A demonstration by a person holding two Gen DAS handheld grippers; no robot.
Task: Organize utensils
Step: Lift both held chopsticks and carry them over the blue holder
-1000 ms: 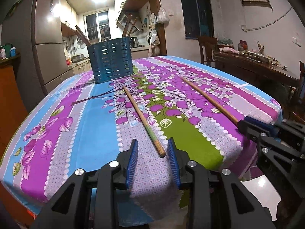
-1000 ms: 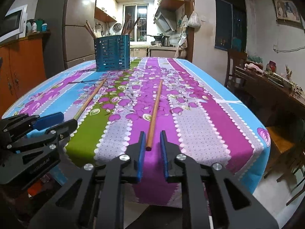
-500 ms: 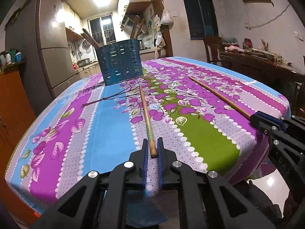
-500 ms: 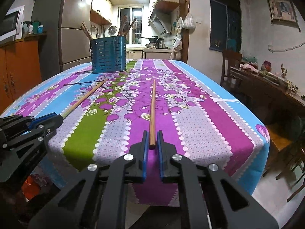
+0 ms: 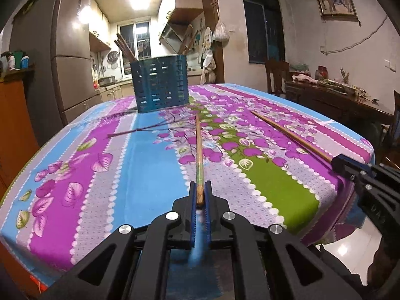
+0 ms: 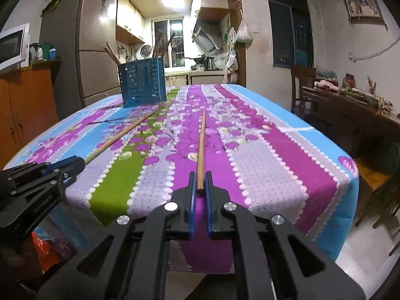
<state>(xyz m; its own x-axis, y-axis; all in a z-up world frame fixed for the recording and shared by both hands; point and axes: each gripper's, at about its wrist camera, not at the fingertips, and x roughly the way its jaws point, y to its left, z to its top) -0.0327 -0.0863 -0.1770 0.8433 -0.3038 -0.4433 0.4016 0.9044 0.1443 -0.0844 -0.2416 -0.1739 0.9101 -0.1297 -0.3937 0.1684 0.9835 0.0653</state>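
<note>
Each hand-held gripper pinches a chopstick's near end, left (image 5: 199, 193) and right (image 6: 199, 183), shafts (image 5: 199, 150) (image 6: 201, 140) lying along the counter (image 5: 150, 175), pointing ahead toward the blue holder (image 5: 160, 83).

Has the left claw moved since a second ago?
Yes. The left gripper closed in on the chopstick, nearer the blue holder, and shut on its end.

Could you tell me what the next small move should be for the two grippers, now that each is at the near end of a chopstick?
Probably lift both together. The left gripper looks shut on the left chopstick and the right gripper on the right chopstick, while both sticks lie along the tablecloth. Raising them would free them to carry to the blue holder.
</note>
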